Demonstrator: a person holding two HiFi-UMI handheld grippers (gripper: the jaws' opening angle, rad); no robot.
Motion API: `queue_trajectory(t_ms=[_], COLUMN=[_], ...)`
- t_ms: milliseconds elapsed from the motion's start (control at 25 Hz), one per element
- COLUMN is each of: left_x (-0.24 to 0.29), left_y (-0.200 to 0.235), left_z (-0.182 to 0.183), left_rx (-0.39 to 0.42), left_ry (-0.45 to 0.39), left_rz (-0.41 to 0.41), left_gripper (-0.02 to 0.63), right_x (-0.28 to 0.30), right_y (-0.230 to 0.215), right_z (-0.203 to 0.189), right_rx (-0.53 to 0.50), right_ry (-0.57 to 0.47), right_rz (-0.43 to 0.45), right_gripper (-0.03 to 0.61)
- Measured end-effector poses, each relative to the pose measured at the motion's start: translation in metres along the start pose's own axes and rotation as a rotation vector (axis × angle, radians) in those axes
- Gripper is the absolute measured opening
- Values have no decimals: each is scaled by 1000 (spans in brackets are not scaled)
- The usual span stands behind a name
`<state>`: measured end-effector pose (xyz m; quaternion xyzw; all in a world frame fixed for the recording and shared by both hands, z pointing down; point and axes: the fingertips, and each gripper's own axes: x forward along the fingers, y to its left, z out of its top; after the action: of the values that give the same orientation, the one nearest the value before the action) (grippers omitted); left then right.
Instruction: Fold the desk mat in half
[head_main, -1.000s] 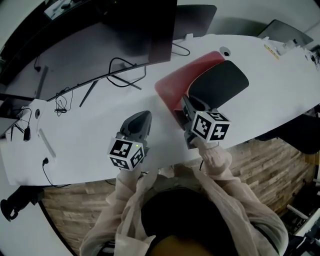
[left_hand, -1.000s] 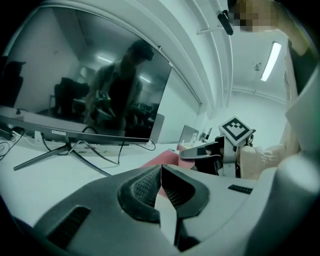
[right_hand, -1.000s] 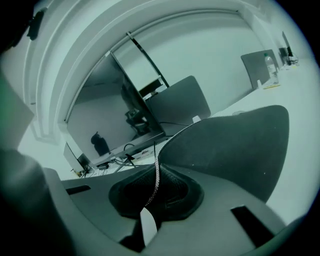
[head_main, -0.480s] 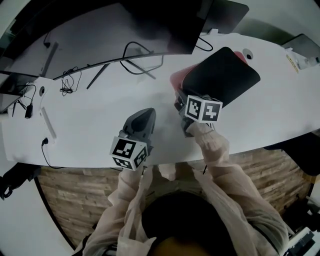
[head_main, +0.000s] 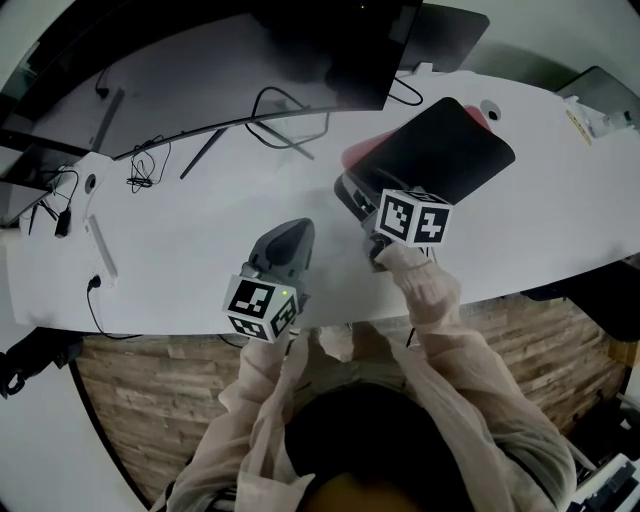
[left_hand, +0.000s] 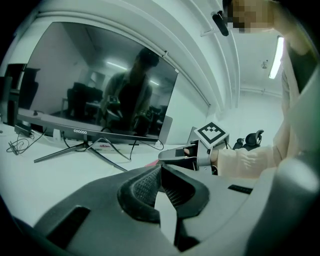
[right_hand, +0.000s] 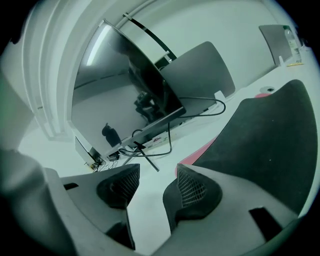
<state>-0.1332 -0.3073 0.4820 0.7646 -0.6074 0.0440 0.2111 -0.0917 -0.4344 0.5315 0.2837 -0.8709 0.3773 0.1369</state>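
Note:
The desk mat lies folded on the white desk, its black underside up and a strip of its red face showing at the left edge. In the right gripper view the black flap fills the right side, with the red edge beneath it. My right gripper sits at the mat's near left corner. Its jaws have just been opening and now stand open with only bare desk between them. My left gripper rests to the left over bare desk, shut on nothing.
A dark monitor on a thin-legged stand rises behind the mat, with looped cables in front of it. A second grey screen stands at the back right. The desk's front edge runs just below both grippers, over wooden flooring.
The black flap has come over the red mat and now covers nearly all of it. My right gripper has let go of the mat and opened. The left gripper has barely shifted.

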Motion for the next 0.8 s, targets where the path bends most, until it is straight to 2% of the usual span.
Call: queue_trajectory(t_ms=[360,800], left_x=[-18,-27], left_y=[-26,-75], left_z=[10,30], left_rx=[59,155], left_ry=[-29,-65], left_rz=[-99,-279], left_gripper=[29,29], right_x=[-76,-171], right_y=[19,24], right_z=[16,13], right_rx=[-7,-17], right_ry=[-156,-329], right_rz=[-42,-170], right_gripper=[244,241])
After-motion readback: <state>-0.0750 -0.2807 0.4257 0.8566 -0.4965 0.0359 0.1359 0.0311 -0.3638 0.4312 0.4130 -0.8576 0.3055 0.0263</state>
